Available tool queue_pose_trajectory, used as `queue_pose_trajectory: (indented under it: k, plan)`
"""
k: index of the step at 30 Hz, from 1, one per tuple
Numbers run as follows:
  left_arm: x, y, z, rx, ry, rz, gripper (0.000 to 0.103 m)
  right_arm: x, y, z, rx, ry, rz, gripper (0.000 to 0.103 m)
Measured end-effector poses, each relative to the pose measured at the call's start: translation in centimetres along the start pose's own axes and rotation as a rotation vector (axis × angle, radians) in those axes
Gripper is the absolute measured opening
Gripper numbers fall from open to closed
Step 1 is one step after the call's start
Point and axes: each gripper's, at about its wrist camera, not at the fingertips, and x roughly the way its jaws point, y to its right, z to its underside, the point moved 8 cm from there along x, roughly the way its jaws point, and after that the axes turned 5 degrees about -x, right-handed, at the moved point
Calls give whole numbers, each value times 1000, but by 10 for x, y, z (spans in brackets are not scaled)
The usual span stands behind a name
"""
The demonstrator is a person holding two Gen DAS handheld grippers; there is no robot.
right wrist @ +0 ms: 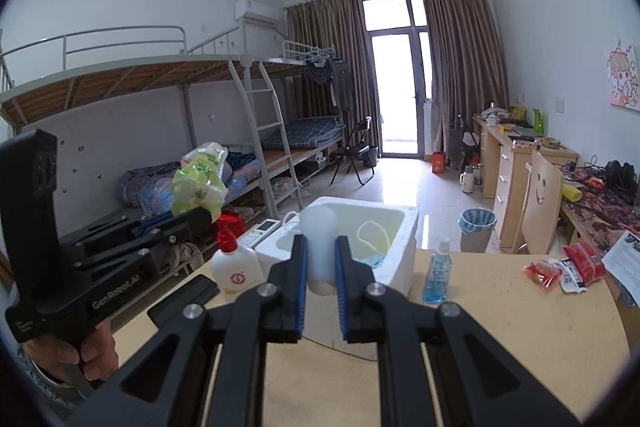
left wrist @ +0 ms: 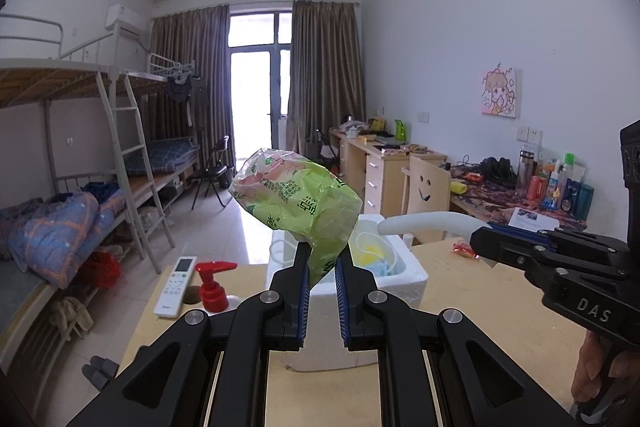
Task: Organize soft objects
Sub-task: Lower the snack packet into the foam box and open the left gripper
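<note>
The left gripper was seen nearly closed on the lower tail of a crumpled green plastic bag, centre of the left wrist view, held up in the air above the white foam box. In the right wrist view the same bag sat at middle left, sticking up from the gripper tips. The bag was judged very light, limp and crinkly, with a slick film that could slip through the pads; a pinch on a bunched fold or the twisted neck was judged safest, as was done here. Contents, if any, could not be told.

The right gripper was nearly closed on a white foam tube, centre of its own view; from the left wrist view the tube was seen projecting leftward from the tips at right of frame, curved and over the box rim. The tube was judged light, spongy and bendy, crushed easily, so a grip near an end would let it droop; a grip nearer mid-length was judged steadier.

The foam box stood on the counter, open, with a yellow and blue soft item and a white cord loop inside. It was judged brittle at the rims.
</note>
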Motion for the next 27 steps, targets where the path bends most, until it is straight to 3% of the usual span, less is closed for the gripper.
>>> queue_pose_trajectory:
  k: [27]
  plan:
    - [81,-11,-13,16,-80,-16,13,70,28,-15,-29,-85,45,16]
